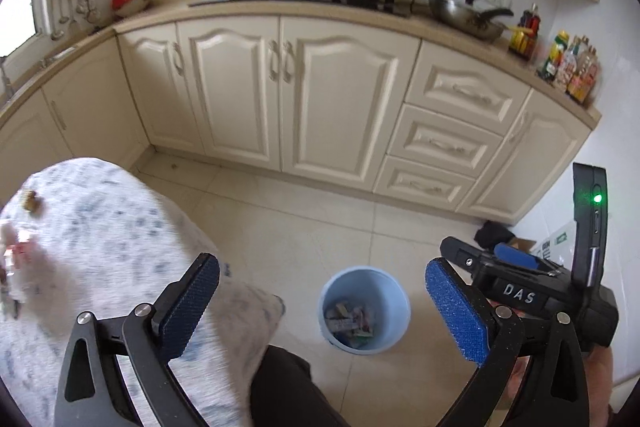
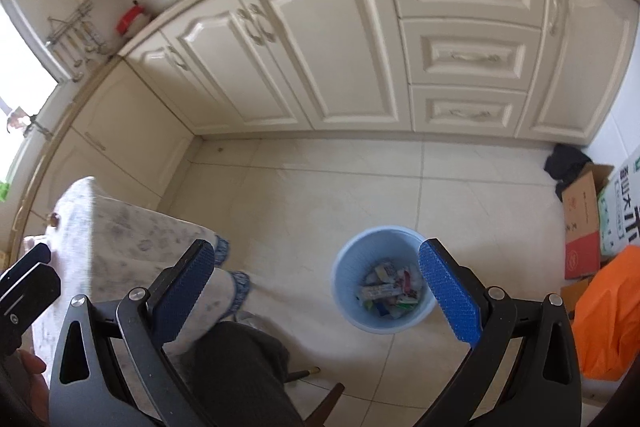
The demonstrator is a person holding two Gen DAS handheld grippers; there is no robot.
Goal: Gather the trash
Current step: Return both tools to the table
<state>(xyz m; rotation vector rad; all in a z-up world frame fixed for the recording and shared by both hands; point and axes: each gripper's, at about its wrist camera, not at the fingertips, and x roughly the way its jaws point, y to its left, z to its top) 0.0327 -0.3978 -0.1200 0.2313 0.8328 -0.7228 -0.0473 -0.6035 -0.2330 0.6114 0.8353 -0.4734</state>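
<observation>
A light blue bin [image 1: 365, 307] stands on the tiled floor and holds several wrappers [image 1: 349, 319]; it also shows in the right wrist view [image 2: 382, 279] with the wrappers [image 2: 390, 293] inside. My left gripper [image 1: 322, 303] is open and empty, high above the floor, with the bin between its fingers in view. My right gripper [image 2: 316, 291] is open and empty, also above the bin; it shows in the left wrist view [image 1: 480, 259] at the right. A small brown scrap [image 1: 32, 201] and a blurred red-and-white item [image 1: 18, 255] lie on the clothed table [image 1: 104, 235].
Cream kitchen cabinets [image 1: 288, 95] run along the back under a counter with a stove, pans and bottles. Cardboard boxes [image 2: 588, 219] and an orange bag [image 2: 612, 315] sit at the right wall. The person's dark-trousered leg [image 2: 240, 375] is below the grippers.
</observation>
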